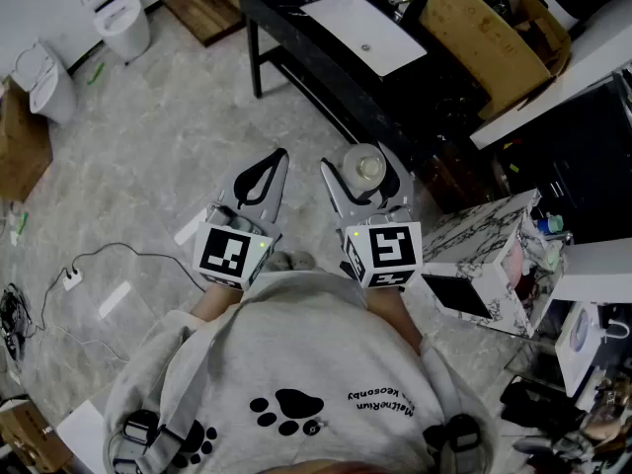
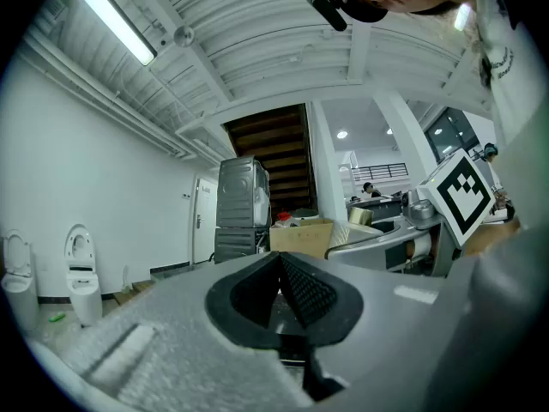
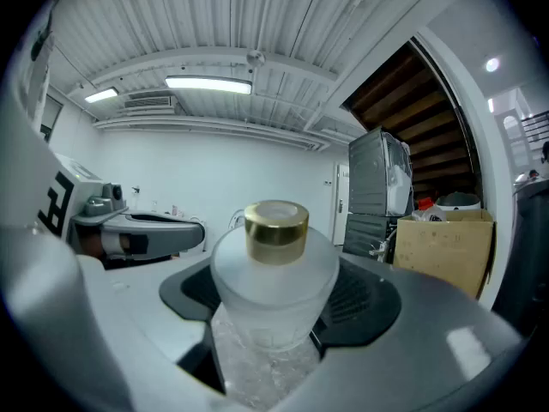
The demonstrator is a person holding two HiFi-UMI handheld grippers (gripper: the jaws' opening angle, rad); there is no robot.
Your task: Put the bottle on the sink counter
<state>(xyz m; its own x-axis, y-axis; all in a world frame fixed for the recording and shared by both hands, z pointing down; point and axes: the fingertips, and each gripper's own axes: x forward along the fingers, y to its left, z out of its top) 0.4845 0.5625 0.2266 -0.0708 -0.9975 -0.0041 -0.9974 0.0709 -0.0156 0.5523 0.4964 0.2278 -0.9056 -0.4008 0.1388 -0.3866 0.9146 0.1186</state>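
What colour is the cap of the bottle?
The bottle has a gold cap; the right gripper view shows it best.

Marble floor (image 1: pixel 148 146); white wall (image 2: pixel 103 187); ceiling strip light (image 2: pixel 116 20).

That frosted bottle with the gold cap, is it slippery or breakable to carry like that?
Probably rigid and breakable: the bottle looks like frosted glass. Its smooth, rounded body may slip between the ribbed pads. Squat and wide, it likely won't tip easily.
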